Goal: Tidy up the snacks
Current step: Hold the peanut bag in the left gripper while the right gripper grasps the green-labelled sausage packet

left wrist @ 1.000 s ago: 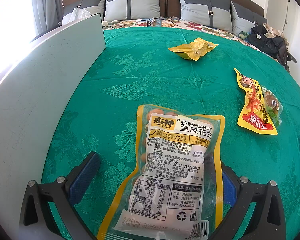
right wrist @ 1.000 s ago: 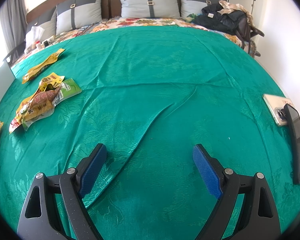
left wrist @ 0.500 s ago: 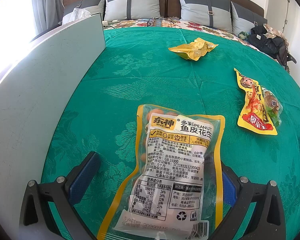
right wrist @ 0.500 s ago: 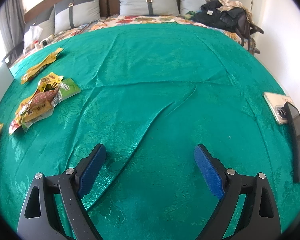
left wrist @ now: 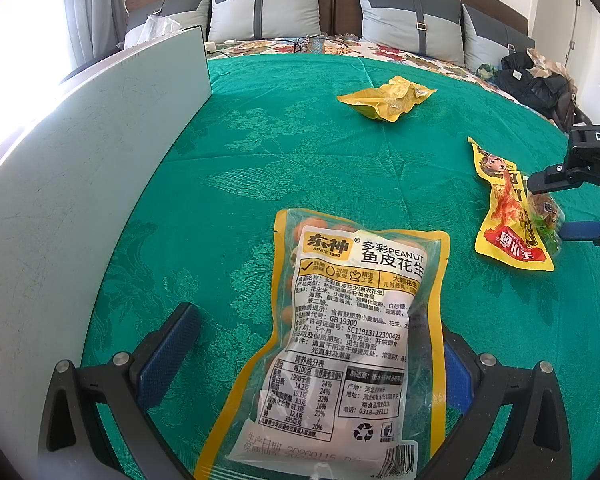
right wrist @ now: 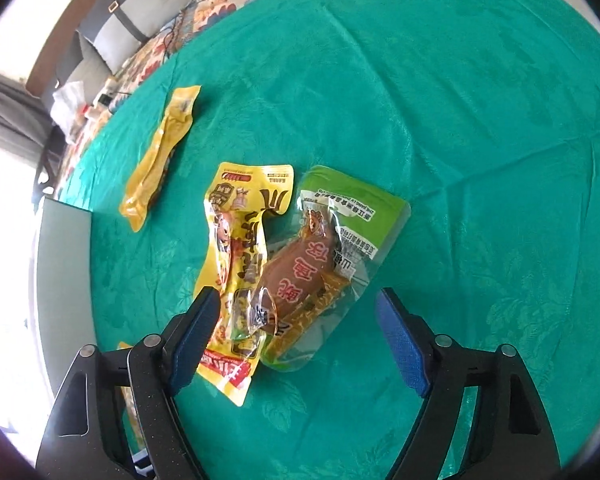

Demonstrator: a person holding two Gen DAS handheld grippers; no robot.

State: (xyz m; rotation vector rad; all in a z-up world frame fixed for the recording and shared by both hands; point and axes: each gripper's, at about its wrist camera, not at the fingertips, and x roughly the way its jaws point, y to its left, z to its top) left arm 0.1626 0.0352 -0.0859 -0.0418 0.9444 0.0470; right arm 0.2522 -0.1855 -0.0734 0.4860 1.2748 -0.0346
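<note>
A clear, yellow-edged peanut bag [left wrist: 352, 320] lies flat on the green bedspread [left wrist: 300, 160] between the fingers of my left gripper [left wrist: 312, 352]. That gripper is open, and its left pad stands well off the bag. My right gripper [right wrist: 298, 332] hovers over a yellow and red snack pack [right wrist: 240, 248] and a green pack [right wrist: 340, 236] with a brown snack in it. Its jaws are closing with both packs between them, not pressed. The left wrist view shows the right gripper [left wrist: 556, 206] at the right edge, above the same yellow pack [left wrist: 504, 216].
A crumpled yellow pack [left wrist: 388, 98] lies farther up the bed; it is the long yellow pack [right wrist: 160, 156] in the right wrist view. A pale board [left wrist: 80, 200] stands along the left side. Pillows [left wrist: 264, 8] line the headboard, and a black bag [left wrist: 536, 84] sits at the far right.
My right gripper has swung left and rolled, from bare bedspread to above the yellow and green packs, and its jaws have narrowed. It now shows in the left wrist view. The left gripper has not moved.
</note>
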